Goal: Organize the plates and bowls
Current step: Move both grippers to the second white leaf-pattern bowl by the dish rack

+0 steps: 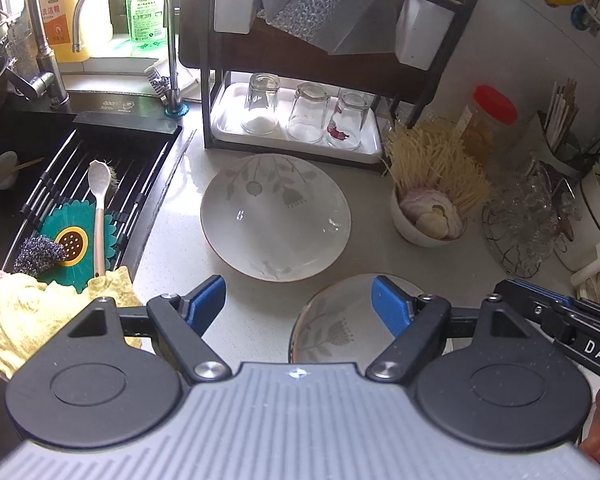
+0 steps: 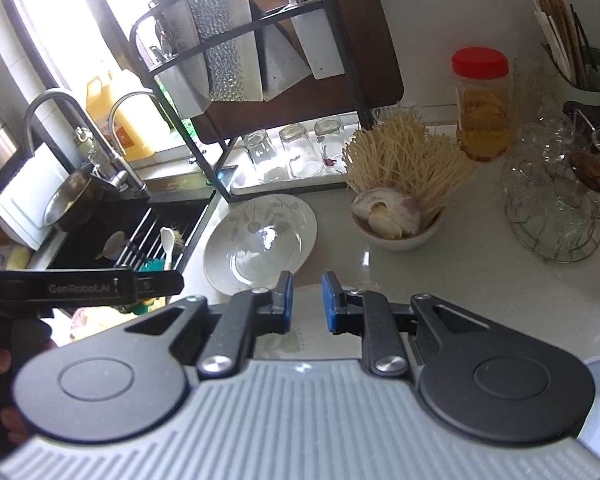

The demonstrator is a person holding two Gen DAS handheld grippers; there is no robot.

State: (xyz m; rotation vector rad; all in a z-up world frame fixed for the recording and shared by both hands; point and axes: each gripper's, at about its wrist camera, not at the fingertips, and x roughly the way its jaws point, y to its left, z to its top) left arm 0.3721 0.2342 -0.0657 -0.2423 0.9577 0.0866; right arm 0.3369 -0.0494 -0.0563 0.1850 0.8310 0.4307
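On the pale countertop, at the centre of the left wrist view, sits a large floral plate (image 1: 275, 218), with a smaller floral plate (image 1: 332, 328) at five o'clock of it, just under the left gripper (image 1: 299, 306), whose jaws stand wide and empty. The right gripper (image 2: 307, 302) hovers over that smaller plate (image 2: 296, 340) with jaws narrow, a small gap between them, holding nothing. Both plates look glazed ceramic: stiff, fairly heavy, slick and breakable, so I judge the rim the best place to pinch. Readable writing: "GenRobot.AI" on the left gripper's side, "DAS" on the right's, "maxprote" on the green bottle (image 1: 146, 12).
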